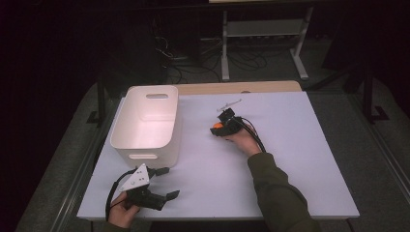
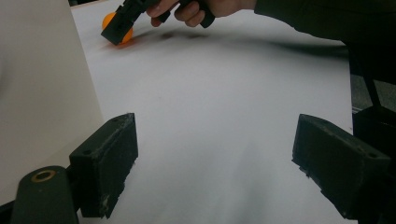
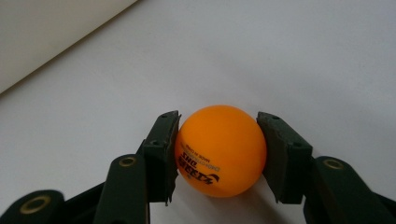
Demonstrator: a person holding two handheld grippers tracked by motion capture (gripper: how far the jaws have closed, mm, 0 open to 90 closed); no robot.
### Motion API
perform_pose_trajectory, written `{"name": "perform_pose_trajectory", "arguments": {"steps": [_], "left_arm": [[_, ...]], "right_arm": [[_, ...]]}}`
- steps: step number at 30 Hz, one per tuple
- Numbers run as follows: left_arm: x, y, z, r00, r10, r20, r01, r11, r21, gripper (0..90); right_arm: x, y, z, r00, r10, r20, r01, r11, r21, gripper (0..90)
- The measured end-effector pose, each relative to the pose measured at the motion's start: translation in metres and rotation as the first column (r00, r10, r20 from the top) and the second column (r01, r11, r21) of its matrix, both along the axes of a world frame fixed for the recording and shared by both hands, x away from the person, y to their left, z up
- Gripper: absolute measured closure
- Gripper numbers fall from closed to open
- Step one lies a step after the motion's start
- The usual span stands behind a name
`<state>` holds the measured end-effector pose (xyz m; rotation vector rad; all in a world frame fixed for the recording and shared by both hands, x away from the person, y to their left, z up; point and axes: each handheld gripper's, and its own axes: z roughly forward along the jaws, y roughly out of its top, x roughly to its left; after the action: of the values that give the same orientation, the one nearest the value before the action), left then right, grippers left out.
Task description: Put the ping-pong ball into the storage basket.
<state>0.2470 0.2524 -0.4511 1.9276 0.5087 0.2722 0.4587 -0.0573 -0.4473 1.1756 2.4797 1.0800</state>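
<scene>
While the right hand-held gripper (image 3: 217,156) sits low over the white desk (image 1: 290,145), its two black jaws are clamped on a small orange ping-pong ball (image 3: 219,149) with black print, one pad on each side of it. Right gripper view: ball sits between the pads, touching both, white surface right under it; can't tell if it rests on the desk or is just off it. High view: ball (image 1: 217,126) is mid-desk, right of the white rectangular plastic bin (image 1: 147,123) and apart from it, with the right hand (image 1: 241,140) wrapped round the gripper body and a dark green sleeve (image 1: 275,188) coming in from the bottom edge. Left gripper view shows the same grasp from farther off, ball (image 2: 116,28) at the tip of the right tool. Left hand-held gripper (image 1: 164,182) is at the near left corner of the desk, just in front of the bin, jaws spread wide with nothing between them, only bare desk; the bin wall (image 2: 42,84) is close on its left side. Left hand (image 1: 123,212) grips it at the desk edge. Small thin grey item (image 1: 229,104) lies on the desk beyond the ball; too small to identify.
</scene>
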Motion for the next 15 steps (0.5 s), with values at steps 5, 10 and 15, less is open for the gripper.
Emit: {"name": "perform_pose_trajectory", "arguments": {"steps": [5,10,15], "left_arm": [[0.000,0.000,0.000,1.0000,0.000,0.000,0.000,1.0000,-0.001,14.1],[0.000,0.000,0.000,1.0000,0.000,0.000,0.000,1.0000,-0.001,14.1],[0.000,0.000,0.000,1.0000,0.000,-0.001,0.000,1.0000,0.002,14.1]], "right_arm": [[-0.002,-0.001,0.002,0.9999,0.010,-0.002,-0.010,1.000,0.005,49.7],[-0.006,-0.001,0.006,0.9996,0.029,-0.001,-0.029,1.000,0.011,49.7],[-0.011,-0.002,0.010,0.9989,0.047,-0.002,-0.047,0.999,0.013,49.7]]}}
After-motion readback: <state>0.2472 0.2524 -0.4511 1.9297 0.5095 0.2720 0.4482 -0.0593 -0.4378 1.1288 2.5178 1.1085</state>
